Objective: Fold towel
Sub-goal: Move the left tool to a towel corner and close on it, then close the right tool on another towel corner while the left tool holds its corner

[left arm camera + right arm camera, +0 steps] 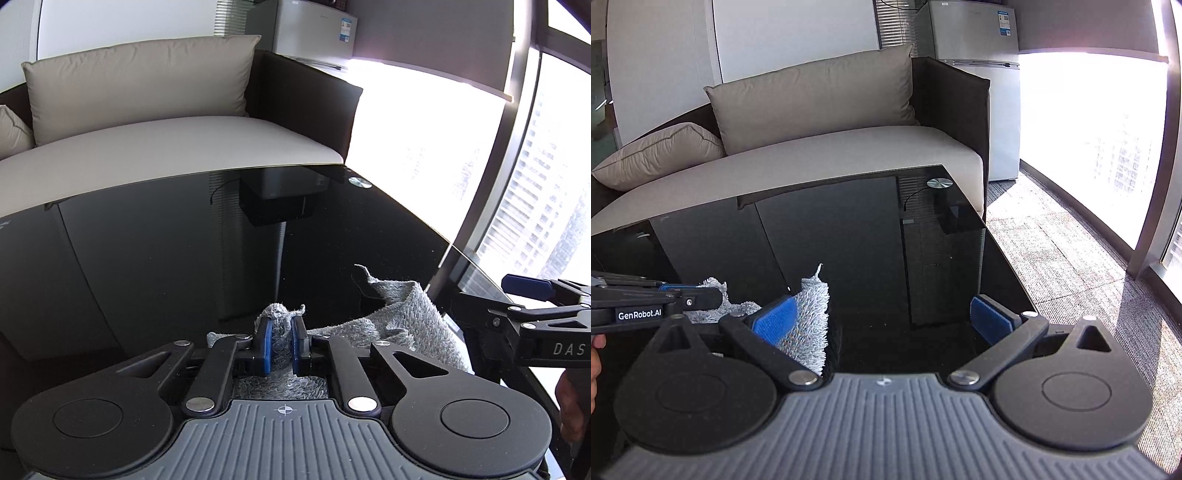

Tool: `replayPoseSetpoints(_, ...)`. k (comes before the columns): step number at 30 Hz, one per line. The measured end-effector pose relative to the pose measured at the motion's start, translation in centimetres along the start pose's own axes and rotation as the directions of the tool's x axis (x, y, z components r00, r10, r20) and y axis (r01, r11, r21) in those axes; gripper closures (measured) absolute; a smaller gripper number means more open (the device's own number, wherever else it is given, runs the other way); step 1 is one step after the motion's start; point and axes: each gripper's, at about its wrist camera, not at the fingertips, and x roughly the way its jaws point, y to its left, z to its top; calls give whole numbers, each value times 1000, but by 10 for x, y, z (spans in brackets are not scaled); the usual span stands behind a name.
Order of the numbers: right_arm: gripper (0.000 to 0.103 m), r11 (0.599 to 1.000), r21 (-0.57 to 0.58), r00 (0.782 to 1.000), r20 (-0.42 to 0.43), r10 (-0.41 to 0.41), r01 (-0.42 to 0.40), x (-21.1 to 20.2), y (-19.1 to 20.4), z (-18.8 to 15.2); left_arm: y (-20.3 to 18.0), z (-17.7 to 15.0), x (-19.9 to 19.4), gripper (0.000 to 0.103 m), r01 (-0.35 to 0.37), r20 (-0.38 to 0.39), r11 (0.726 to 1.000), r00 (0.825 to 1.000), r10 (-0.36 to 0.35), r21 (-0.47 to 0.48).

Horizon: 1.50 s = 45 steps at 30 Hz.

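Two grippers work over one small grey towel (406, 325) that lies crumpled on the near part of the black glass table (184, 258), close to its window-side edge. The left gripper (282, 347) is clenched on a bunched corner of the towel, terry cloth squeezed up between its blue pads. The right gripper (882, 321) stands spread wide and grasps nothing; one blue pad sits against a raised flap of the towel, the other is well apart from the cloth over bare glass.

By its looped pile and the way it slumps and peaks, the towel looks light, soft and floppy: it should drape from whatever point is pinched and hold no shape of its own. Corners or hems seem the best places to take hold, and the upright flap beside the right gripper looks like the natural second grip.

Glossy and mirror-like, the table probably lets the cloth slide easily. Beyond the table's far edge stands a beige sofa (849, 147) with cushions, behind that a white fridge (975, 44), and bright windows (1089, 129) lie off the table's right side above grey carpet (1071, 258).
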Motion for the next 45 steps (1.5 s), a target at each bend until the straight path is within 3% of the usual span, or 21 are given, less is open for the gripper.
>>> replayPoseSetpoints(11,1,997,-66,999,6,45,-45,23,28,19,11,0,-38,94,23,65,999,998,-21,-26)
replayPoseSetpoints(13,8,995,-84,998,-17,56,-57,30,34,19,15,0,-42,94,34,62,999,998,-32,-34)
replayPoseSetpoints(15,34,993,-95,997,-44,64,-67,37,39,18,18,0,-43,94,32,64,999,998,-30,-41)
replayPoseSetpoints(17,48,994,-86,995,-76,68,-74,45,39,17,22,-1,-43,94,31,65,998,998,-28,-52)
replayPoseSetpoints(22,69,993,-52,990,-107,95,-101,54,36,14,29,0,-47,95,24,71,998,997,-19,-64)
replayPoseSetpoints(24,85,993,-58,989,-109,101,-107,54,37,14,31,0,-49,95,20,74,997,997,-15,-70)
replayPoseSetpoints(27,96,992,-37,987,-116,112,-117,54,35,13,35,0,-53,95,4,79,996,997,3,-84)
replayPoseSetpoints(36,99,991,15,991,-18,135,-134,26,31,26,51,-1,-74,95,-51,116,989,991,68,-138)
replayPoseSetpoints(45,99,981,28,980,59,190,-192,-5,40,45,66,10,-109,95,-118,182,974,971,154,-196)
